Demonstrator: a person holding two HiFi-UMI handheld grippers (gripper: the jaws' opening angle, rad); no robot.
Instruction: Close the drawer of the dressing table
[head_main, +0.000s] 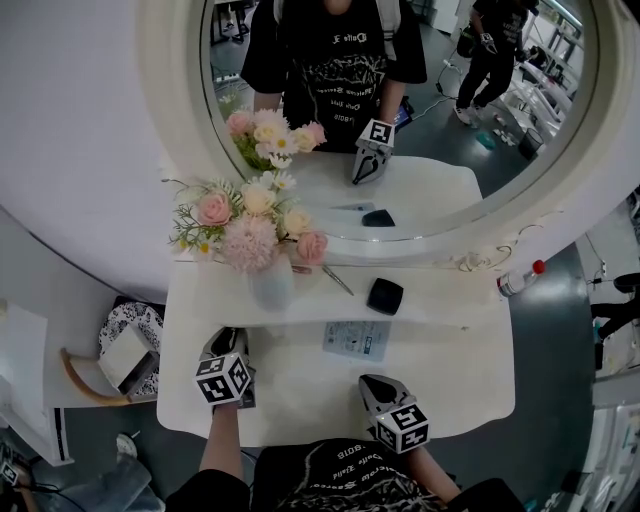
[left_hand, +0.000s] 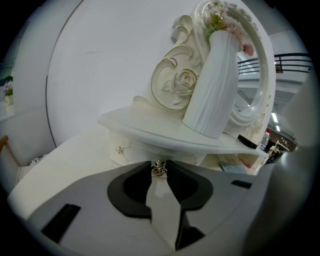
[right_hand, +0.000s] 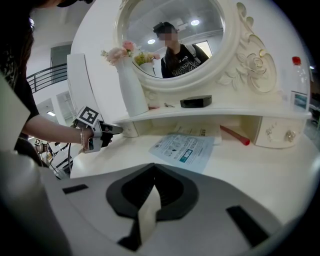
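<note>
Left gripper view gives us the clearest reading: the left gripper (left_hand: 159, 173) has its jaws narrow and pressed on the small metal knob (left_hand: 159, 168) of the drawer (left_hand: 150, 152), which sits under the left end of the shelf (left_hand: 165, 137), below the white vase (left_hand: 212, 82). The right gripper (right_hand: 154, 186) has its jaws together with nothing between them, and it hangs above the dressing table (head_main: 300, 395), well apart from the drawer and near the leaflet (right_hand: 186, 147).

We judge the task to be in its main step. The knob is gripped, so what is left is to push the drawer fully home, if it is not there already, and then let go.

We cannot tell how far out the drawer stands. In the left gripper view, the gripper's own body covers the drawer's lower edge and sides. In the head view, the marker cube and the shelf hide the drawer. In the right gripper view, the spot is small and off to the left edge. A 2nd knob (left_hand: 119, 149) shows to the left on the same white front, and we cannot make out where 1 panel ends and the next begins.
</note>
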